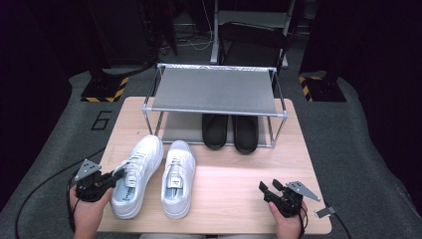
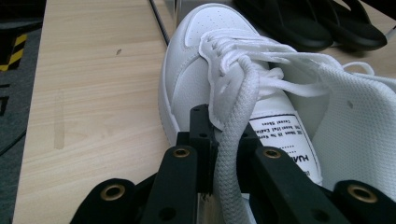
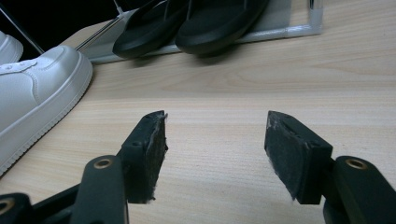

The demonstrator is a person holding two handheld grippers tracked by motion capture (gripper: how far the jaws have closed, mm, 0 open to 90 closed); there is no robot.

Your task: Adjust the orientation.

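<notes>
The left gripper (image 2: 219,140) was closed tight on a white lace (image 2: 236,154) of the left white sneaker (image 1: 133,174), which stood on the wooden table (image 1: 234,174) beside its pair (image 1: 178,177), while the right gripper (image 3: 215,154) rested with jaws wide apart, holding nothing.

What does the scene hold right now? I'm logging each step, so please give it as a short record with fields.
left tool: shut on white lace
left sneaker: on table, lace held
right sneaker: beside it, untouched
right tool: open, over bare table
black slippers: lower shelf of rack
</notes>
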